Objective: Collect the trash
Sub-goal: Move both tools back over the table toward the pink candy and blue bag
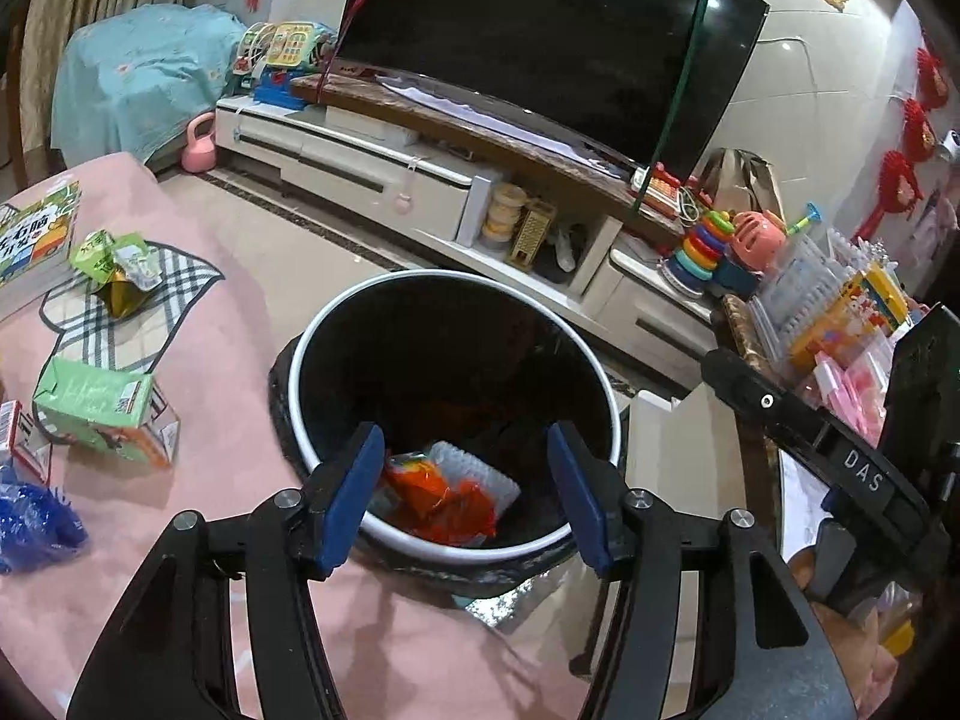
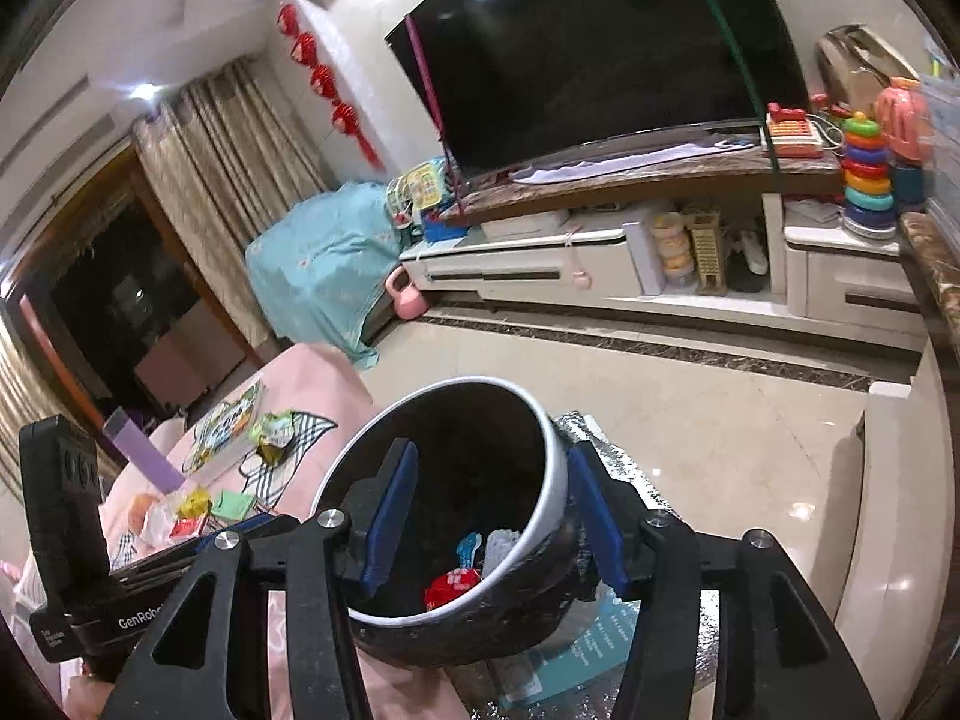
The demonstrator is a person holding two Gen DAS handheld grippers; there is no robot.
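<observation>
A white-rimmed black bin (image 1: 303, 354) stood upright on the table, holding an orange wrapper (image 1: 441, 501) and clear plastic tray (image 1: 480, 471).

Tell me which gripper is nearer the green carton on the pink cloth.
Left. The left gripper hangs open over the bin, with the green carton close beside it; the right gripper, also open, sits on the bin's far side.
</observation>
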